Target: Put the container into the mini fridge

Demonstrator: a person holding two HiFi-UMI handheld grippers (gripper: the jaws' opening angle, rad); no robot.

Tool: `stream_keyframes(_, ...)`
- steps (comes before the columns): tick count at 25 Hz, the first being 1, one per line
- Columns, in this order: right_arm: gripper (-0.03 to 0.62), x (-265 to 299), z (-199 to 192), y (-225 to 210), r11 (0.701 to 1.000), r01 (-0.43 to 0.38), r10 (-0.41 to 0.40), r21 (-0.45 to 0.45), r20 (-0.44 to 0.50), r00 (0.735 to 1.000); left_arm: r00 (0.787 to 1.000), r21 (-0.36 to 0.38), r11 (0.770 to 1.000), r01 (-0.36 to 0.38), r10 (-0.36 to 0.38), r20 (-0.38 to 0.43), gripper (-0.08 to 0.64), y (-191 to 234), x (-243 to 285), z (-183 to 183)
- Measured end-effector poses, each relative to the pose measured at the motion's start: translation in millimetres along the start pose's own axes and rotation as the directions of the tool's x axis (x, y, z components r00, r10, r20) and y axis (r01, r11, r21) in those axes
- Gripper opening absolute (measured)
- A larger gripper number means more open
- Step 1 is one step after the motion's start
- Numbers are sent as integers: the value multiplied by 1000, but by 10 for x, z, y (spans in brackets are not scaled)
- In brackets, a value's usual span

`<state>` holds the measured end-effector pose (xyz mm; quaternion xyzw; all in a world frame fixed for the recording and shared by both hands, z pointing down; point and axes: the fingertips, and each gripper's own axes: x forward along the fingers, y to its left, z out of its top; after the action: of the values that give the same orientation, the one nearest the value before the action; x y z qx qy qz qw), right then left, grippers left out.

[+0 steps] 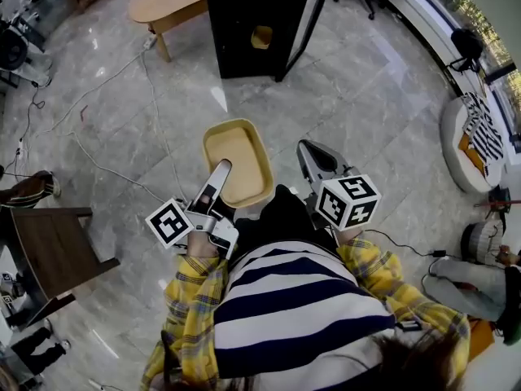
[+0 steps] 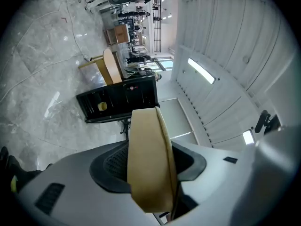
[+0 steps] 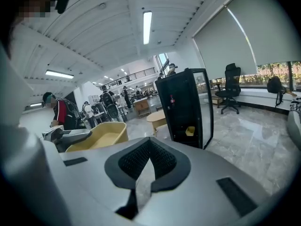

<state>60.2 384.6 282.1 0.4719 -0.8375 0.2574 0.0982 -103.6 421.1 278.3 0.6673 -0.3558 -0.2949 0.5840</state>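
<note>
A tan open-topped container (image 1: 238, 161) hangs above the floor in front of me, and my left gripper (image 1: 223, 169) is shut on its near rim. In the left gripper view the container's wall (image 2: 148, 154) stands edge-on between the pads of the left gripper (image 2: 151, 171). My right gripper (image 1: 308, 155) is beside the container's right side, shut and holding nothing. The right gripper (image 3: 149, 160) shows its pads meeting; the container (image 3: 99, 135) lies to its left. The black mini fridge (image 1: 254, 23) stands ahead with its door (image 1: 303, 27) open and a small yellow thing (image 1: 261, 37) inside.
A low wooden table (image 1: 167, 6) stands left of the fridge. A dark chair (image 1: 50, 251) is at my left, and cables (image 1: 98, 165) run over the marble floor. At the right are a white cushion (image 1: 472, 141) and a seated person (image 1: 476, 279).
</note>
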Motion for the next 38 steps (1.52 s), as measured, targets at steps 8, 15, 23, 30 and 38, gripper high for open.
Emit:
stream_keyframes(8,26,154,42,-141,1000,22,-22,-6,-16,1000,999,-15,999,-29,29,21,229,127,45,127)
stream_keyframes(15,26,560,170,-373,1000,18,-18,3,-26,999,999,7,999,-37,37,31,229,189,387,411)
stream_keyframes(23,26,1073,484,-620,1000,-17,17,-13,-34,999,998,40,997,-59,58,21,229,247,995,777)
stream_keyframes(30,26,1454,768,-868,999,-41,39,-32,-39,998,997,52,996,-76,76,6,229,300,1561,1008)
stream_keyframes(38,26,1696,988,-1224,999,-32,31,-33,-35,999,996,62,995,-83,85,-21,229,364,2102,1092)
